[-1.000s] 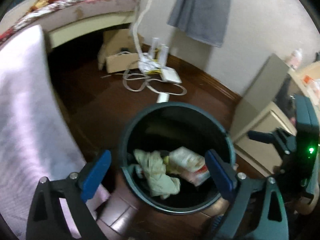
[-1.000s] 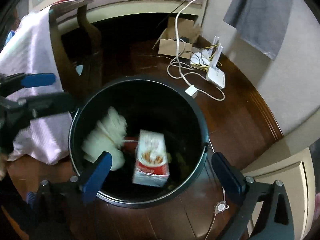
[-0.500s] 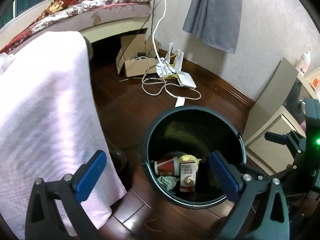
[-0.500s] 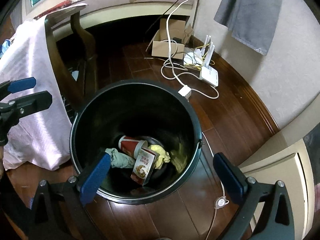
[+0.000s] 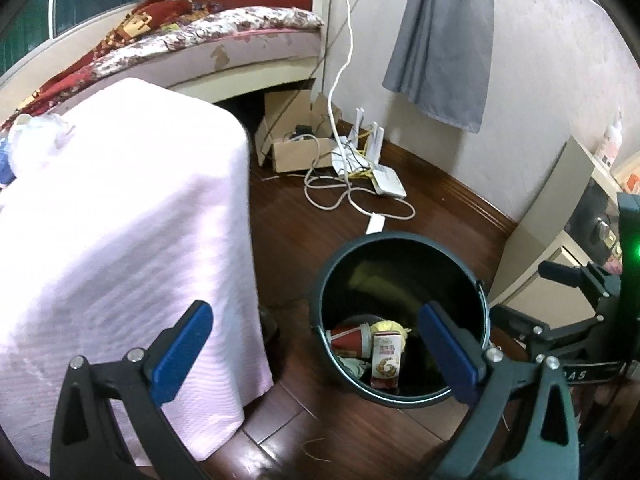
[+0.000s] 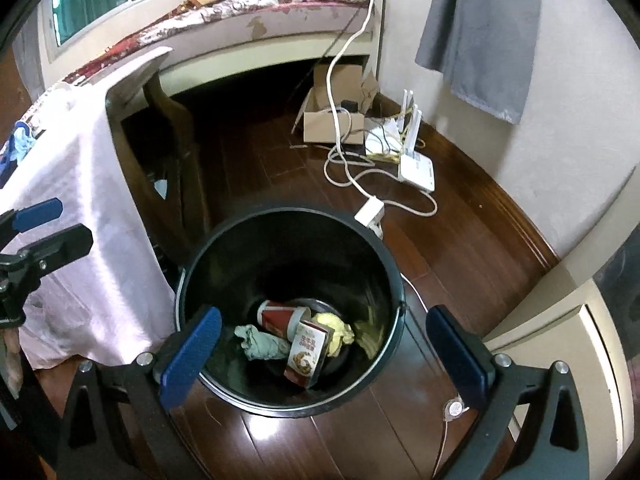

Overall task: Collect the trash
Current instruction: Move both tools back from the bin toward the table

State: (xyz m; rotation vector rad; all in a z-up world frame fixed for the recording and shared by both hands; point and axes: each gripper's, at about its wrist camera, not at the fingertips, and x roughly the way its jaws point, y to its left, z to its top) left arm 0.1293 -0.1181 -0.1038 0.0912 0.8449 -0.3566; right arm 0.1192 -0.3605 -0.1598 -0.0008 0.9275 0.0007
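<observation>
A dark round trash bin (image 6: 280, 216) stands on the wooden floor. At its bottom lie a red paper cup (image 6: 280, 318), a white and red carton (image 6: 306, 354), a crumpled greenish wad (image 6: 260, 344) and yellow crumpled paper (image 6: 336, 326). In the left wrist view the same bin (image 5: 400, 240) holds the cup (image 5: 348, 336) and carton (image 5: 385, 364). My right gripper (image 6: 324, 356) hangs open above the bin, holding nothing. My left gripper (image 5: 316, 350) is open and empty, up and to the left of the bin. It shows at the left edge of the right wrist view (image 6: 40, 224).
A table draped in pink cloth (image 5: 120, 220) stands left of the bin, with a wooden chair (image 6: 168, 152) beside it. Cardboard box (image 6: 336, 120), white router (image 6: 416, 164), cables and a power adapter (image 6: 370, 212) lie beyond. A cream cabinet (image 6: 560, 328) stands right, a bed (image 5: 200, 44) behind.
The trash has dropped and settled at the bin's bottom. Both grippers have risen and pulled back from the bin, so it looks smaller; both stay open.
</observation>
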